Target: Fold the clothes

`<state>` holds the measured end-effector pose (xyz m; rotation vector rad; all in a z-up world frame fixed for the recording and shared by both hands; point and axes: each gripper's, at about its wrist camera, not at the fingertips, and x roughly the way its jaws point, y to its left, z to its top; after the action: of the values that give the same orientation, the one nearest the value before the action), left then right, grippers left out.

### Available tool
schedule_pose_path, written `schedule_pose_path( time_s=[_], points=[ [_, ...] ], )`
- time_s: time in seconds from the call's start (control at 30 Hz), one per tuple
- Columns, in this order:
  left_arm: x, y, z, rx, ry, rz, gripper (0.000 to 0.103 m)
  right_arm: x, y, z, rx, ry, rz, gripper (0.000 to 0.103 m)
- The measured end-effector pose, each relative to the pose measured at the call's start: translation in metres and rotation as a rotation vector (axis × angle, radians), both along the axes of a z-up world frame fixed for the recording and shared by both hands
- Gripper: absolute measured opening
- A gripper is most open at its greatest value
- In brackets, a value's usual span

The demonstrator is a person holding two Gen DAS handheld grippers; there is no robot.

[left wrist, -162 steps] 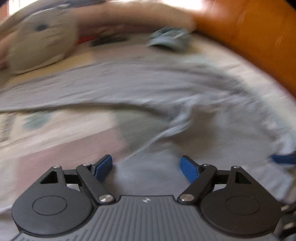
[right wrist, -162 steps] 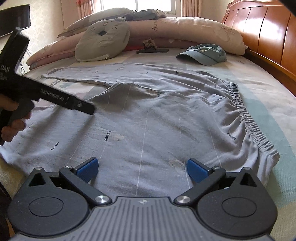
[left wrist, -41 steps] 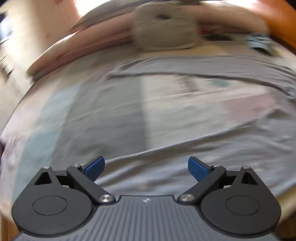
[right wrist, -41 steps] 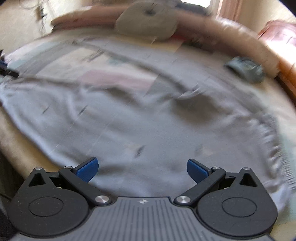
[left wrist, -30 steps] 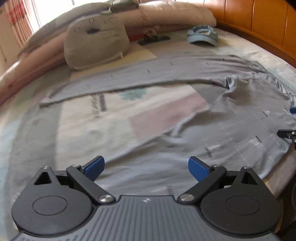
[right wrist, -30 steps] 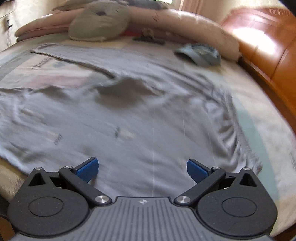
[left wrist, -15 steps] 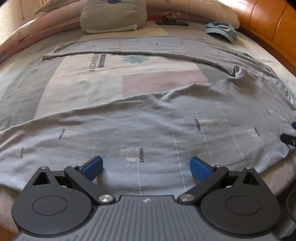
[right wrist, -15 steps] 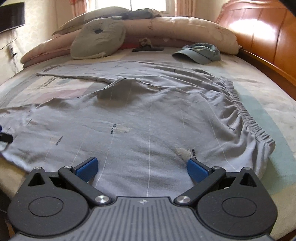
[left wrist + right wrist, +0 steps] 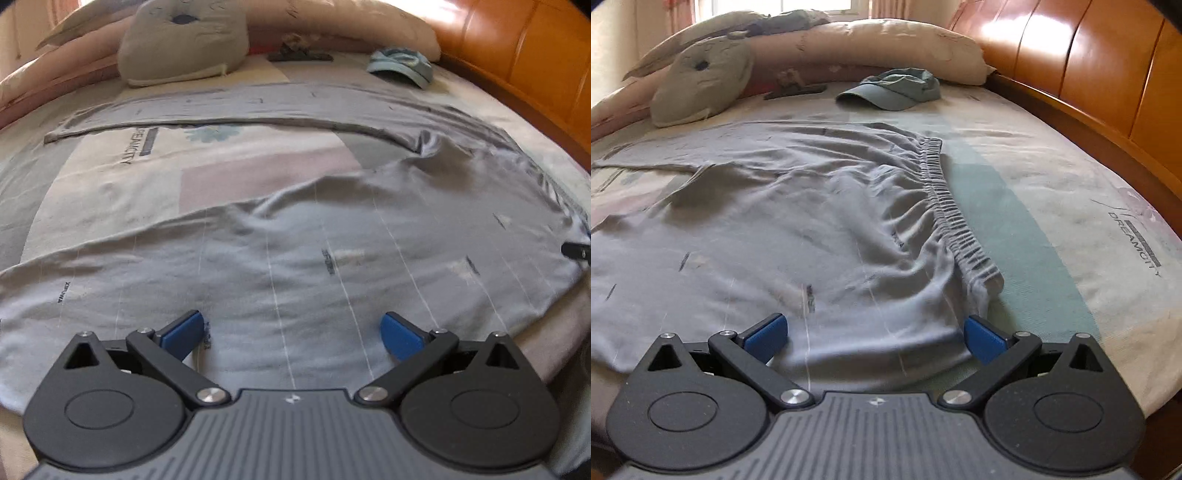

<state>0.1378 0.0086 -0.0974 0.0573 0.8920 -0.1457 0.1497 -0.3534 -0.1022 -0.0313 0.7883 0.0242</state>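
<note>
Lying spread flat on the bed [image 9: 1052,177] for folding, grey trousers [image 9: 295,236]; left claw [image 9: 291,330] and right claw [image 9: 873,332] both wide open, empty, poised at near edge.

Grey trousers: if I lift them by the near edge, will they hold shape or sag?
Probably sag: the grey trousers lie limp and wrinkled across the bed. The gathered elastic waistband looks thicker, so likely a firmer grip. The thin fabric seems light.

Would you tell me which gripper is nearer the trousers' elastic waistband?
Right. The right gripper hovers open over the near edge of the trousers, beside the waistband end. The left gripper is open over the near leg, far from it.
</note>
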Motion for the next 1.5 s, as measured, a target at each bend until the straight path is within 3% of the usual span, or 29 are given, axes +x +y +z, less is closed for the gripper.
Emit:
schedule_pose_path(
  time_s=[0.1, 0.27, 0.47, 0.63, 0.87, 1.0, 1.1, 1.27, 1.5],
  points=[
    [-0.003, -0.006, 0.01, -0.001, -0.034, -0.037, 0.102, 0.005, 0.006, 0.01, -0.009, -0.002, 0.0, 0.103],
    [0.001, -0.023, 0.011, 0.009, -0.05, -0.098, 0.102, 0.034, 0.023, 0.033, 0.081, -0.073, 0.066, 0.103],
    [0.003, -0.015, 0.002, -0.017, -0.023, -0.049, 0.102, 0.092, 0.036, 0.043, 0.159, -0.075, 0.094, 0.103],
    [0.01, -0.002, 0.013, 0.071, -0.078, -0.012, 0.102, 0.153, 0.035, 0.056, 0.16, -0.064, 0.042, 0.103],
    [0.017, 0.01, 0.011, 0.046, -0.099, -0.012, 0.102, 0.268, 0.035, 0.031, 0.206, 0.132, -0.067, 0.103],
    [0.021, 0.017, 0.009, 0.047, -0.1, -0.001, 0.102, 0.312, 0.053, 0.004, 0.086, 0.228, -0.129, 0.103],
    [0.023, 0.022, 0.006, 0.035, -0.094, 0.015, 0.102, 0.332, 0.062, 0.001, 0.011, 0.196, -0.149, 0.103],
    [0.022, 0.027, 0.002, 0.023, -0.088, 0.023, 0.102, 0.359, 0.055, 0.002, 0.047, 0.173, -0.18, 0.103],
    [0.016, 0.028, 0.003, 0.025, -0.106, 0.018, 0.102, 0.339, 0.065, 0.035, 0.126, 0.159, -0.067, 0.103]
  ],
)
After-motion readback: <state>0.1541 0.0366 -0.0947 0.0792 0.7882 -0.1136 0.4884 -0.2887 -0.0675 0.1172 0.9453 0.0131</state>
